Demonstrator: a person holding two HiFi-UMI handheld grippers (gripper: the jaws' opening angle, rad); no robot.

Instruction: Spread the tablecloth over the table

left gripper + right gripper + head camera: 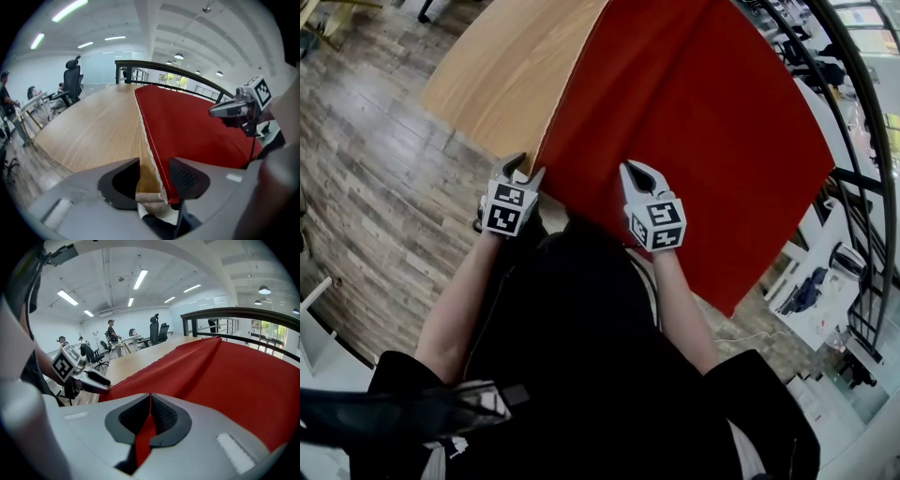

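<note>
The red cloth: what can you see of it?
The tablecloth is plain red fabric with a whitish stitched edge and a raised fold along it. It covers the right part of the wooden table, leaving the left bare. The right gripper pinches its near edge; the left gripper stands open astride its near left corner.

Wooden table (502, 70), red tablecloth (694, 122) covering its right part

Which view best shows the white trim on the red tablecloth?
Left gripper view: the white trim runs close up between the left tool's open jaws. Head and right gripper views show only the edge, too small.
</note>
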